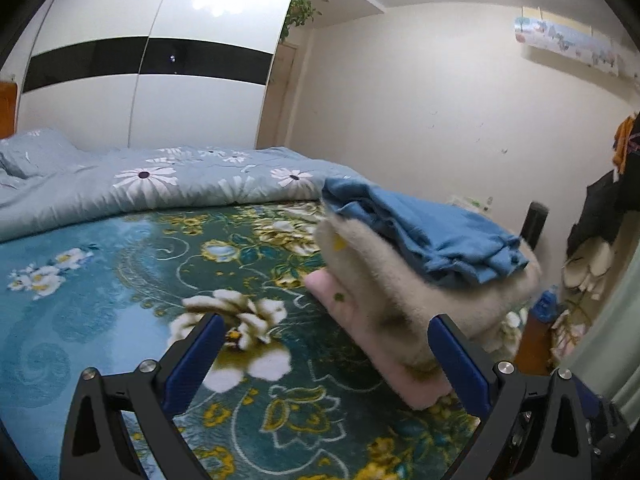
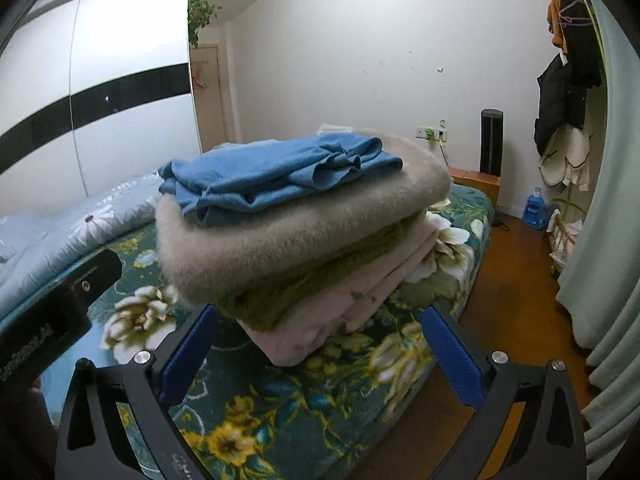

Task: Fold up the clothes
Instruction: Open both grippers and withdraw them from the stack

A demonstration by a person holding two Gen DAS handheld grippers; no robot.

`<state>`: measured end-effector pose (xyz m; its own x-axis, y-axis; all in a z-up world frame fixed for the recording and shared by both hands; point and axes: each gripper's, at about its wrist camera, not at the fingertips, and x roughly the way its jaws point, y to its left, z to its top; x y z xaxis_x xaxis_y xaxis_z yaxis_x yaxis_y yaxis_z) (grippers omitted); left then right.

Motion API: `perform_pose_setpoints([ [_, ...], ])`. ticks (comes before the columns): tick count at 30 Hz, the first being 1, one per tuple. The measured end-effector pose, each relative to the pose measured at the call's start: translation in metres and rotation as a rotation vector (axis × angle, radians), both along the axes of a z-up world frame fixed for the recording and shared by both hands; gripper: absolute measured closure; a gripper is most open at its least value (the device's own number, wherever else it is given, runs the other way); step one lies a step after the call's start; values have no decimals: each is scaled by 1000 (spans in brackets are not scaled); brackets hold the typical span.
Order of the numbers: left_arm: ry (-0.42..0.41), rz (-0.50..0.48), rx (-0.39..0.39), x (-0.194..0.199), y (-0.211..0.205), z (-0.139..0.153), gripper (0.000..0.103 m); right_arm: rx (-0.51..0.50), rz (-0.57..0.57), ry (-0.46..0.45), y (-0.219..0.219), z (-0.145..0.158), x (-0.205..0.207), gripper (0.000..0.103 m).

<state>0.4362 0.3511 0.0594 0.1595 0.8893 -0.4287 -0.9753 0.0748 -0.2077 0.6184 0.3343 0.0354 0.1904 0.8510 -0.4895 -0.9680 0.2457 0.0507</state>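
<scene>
A stack of folded clothes sits on the floral blanket [image 2: 256, 408] near the bed's corner. A blue garment [image 2: 276, 176] lies on top, then a fluffy beige sweater [image 2: 288, 236], a green knit [image 2: 320, 284] and a pink piece [image 2: 340, 320] at the bottom. My right gripper [image 2: 320, 336] is open just in front of the stack, its blue fingers [image 2: 188, 356] to either side of the pink piece's near corner, holding nothing. In the left wrist view the same blue garment [image 1: 432, 228] and beige sweater [image 1: 384, 292] appear at right; my left gripper [image 1: 328, 356] is open, empty, left of the stack.
A light blue daisy quilt [image 1: 160, 184] is bunched along the far side of the bed. A white wardrobe [image 1: 140, 80] stands behind it. Off the bed's right edge are an orange floor [image 2: 500, 288], a black tower appliance [image 2: 491, 142], hanging coats [image 2: 564, 92] and a pale curtain [image 2: 608, 240].
</scene>
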Motion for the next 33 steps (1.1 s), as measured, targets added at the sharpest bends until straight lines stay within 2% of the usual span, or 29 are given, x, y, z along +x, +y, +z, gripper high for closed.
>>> perform_pose_setpoints([
  [5,5,27,-41,-3,4,-7,0,-22,-9,-40,-3,-3,-8,1],
  [10,-37,4,-57,-9,6,-12,0,-41,-7,-45,-4,-5,-11,1],
  [20,-66,6,-92,-17,11,-20,0,-65,-4,-49,-5,-10,-13,1],
  [33,-21,-13,-77,-8,8,-19,0,-85,-15,-33,-5,-15,-9,1],
])
